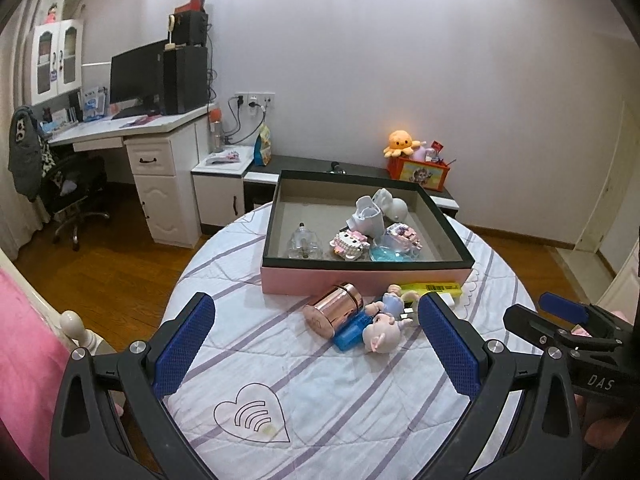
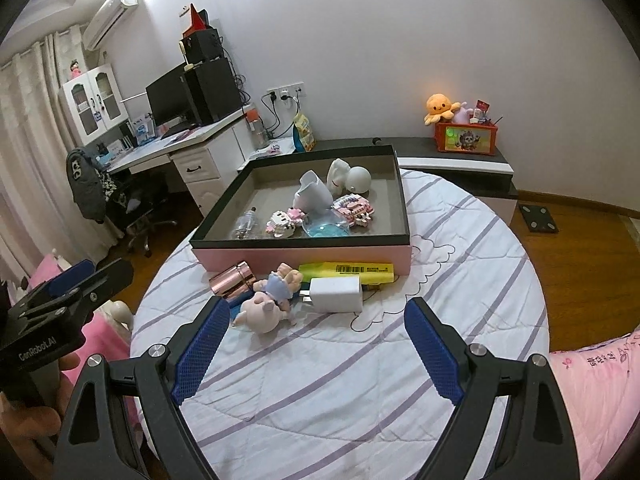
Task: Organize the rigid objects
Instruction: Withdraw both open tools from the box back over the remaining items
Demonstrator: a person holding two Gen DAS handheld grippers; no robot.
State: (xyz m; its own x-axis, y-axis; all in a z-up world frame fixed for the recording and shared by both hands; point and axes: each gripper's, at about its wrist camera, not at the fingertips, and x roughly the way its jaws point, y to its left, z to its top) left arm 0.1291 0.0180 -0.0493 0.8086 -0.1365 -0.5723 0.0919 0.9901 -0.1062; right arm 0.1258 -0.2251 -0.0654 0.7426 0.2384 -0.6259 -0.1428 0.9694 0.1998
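A pink box with a black rim (image 1: 360, 278) (image 2: 304, 256) sits on the round striped table and holds several small toys, a glass bottle (image 1: 304, 243) and white figures. In front of it lie a rose-gold can (image 1: 334, 309) (image 2: 234, 280), a pig doll (image 1: 386, 326) (image 2: 266, 304), a blue block (image 1: 352, 330), a yellow box (image 1: 434, 287) (image 2: 348, 271) and a white charger (image 2: 336, 294). My left gripper (image 1: 316, 344) is open and empty, just short of the can and doll. My right gripper (image 2: 318, 344) is open and empty, near the doll and charger.
The table cover (image 1: 304, 392) has purple stripes. A low dark cabinet (image 2: 452, 152) behind the table carries an orange toy crate (image 2: 466, 138). A white desk with a monitor (image 1: 138, 72) and an office chair (image 1: 68, 196) stand at the left. Pink bedding (image 2: 596, 392) lies at the right.
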